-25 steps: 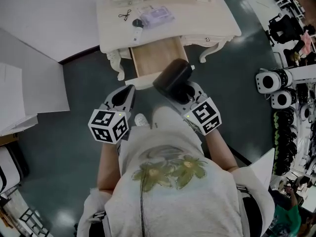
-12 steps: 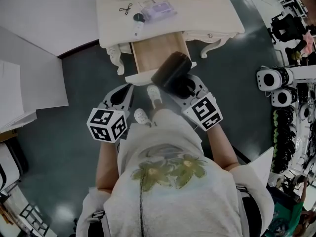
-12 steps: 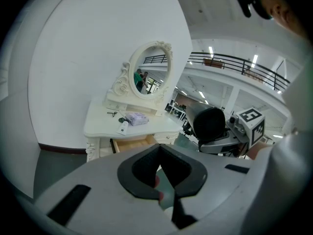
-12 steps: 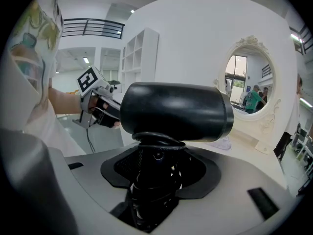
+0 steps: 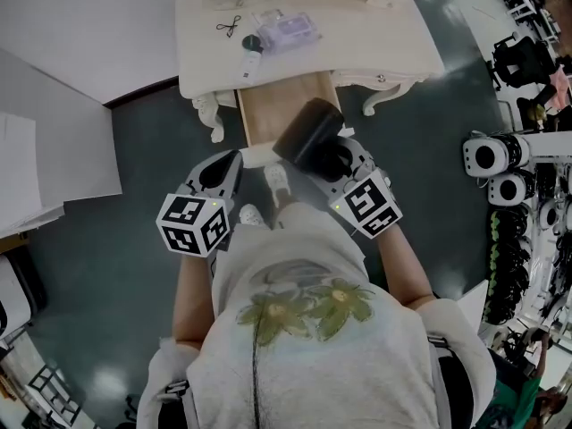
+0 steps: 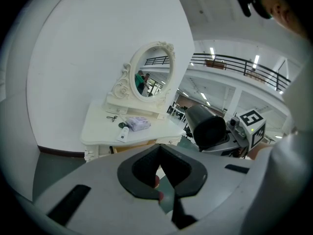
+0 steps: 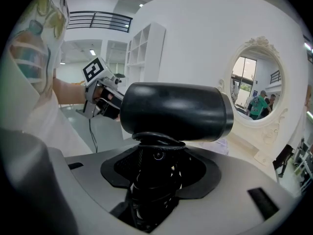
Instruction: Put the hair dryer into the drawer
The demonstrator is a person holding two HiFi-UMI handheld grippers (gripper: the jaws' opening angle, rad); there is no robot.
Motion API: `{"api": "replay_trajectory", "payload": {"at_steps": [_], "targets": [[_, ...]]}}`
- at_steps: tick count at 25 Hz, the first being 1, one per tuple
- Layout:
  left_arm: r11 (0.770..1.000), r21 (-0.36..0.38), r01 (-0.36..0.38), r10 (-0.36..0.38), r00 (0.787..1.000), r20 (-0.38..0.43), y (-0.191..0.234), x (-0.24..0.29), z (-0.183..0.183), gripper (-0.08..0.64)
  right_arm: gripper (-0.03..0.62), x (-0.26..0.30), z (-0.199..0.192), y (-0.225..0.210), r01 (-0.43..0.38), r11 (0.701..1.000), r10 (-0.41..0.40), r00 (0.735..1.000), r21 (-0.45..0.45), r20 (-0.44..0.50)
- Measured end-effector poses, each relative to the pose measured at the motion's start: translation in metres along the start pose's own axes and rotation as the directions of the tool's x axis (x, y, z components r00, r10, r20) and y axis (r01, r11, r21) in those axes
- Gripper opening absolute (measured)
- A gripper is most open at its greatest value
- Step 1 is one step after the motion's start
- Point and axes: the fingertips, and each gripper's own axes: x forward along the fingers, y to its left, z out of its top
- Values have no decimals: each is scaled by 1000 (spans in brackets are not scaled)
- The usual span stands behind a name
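Note:
The black hair dryer hangs over the front edge of the open wooden drawer of the cream dressing table. My right gripper is shut on its handle, which has the cord wound round it; the barrel lies crosswise above the jaws. My left gripper is left of the drawer front, its jaws shut with nothing between them. From the left gripper view the dryer shows at the right.
On the tabletop lie small scissors, a white tube and a purple pouch. An oval mirror stands at the table's back. White boards lean at the left; white round machines stand at the right.
The person has stepped closer to the table. The right gripper has carried the dryer forward to the drawer's front edge. A shoe now shows between the grippers.

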Motion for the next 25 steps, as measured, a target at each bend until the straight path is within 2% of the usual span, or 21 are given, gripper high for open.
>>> {"api": "replay_trajectory", "payload": {"at_steps": [16,25], "targets": [[998,-14,-65,65,998,-11,25,27,25,9,218,32,-3,-33,-88,985,76,994,-150,-79],[994,-20,-105,105,994,-16,39,31,34,9,218,48,-2,-40,-133,954,104,987,-270,-120]]}}
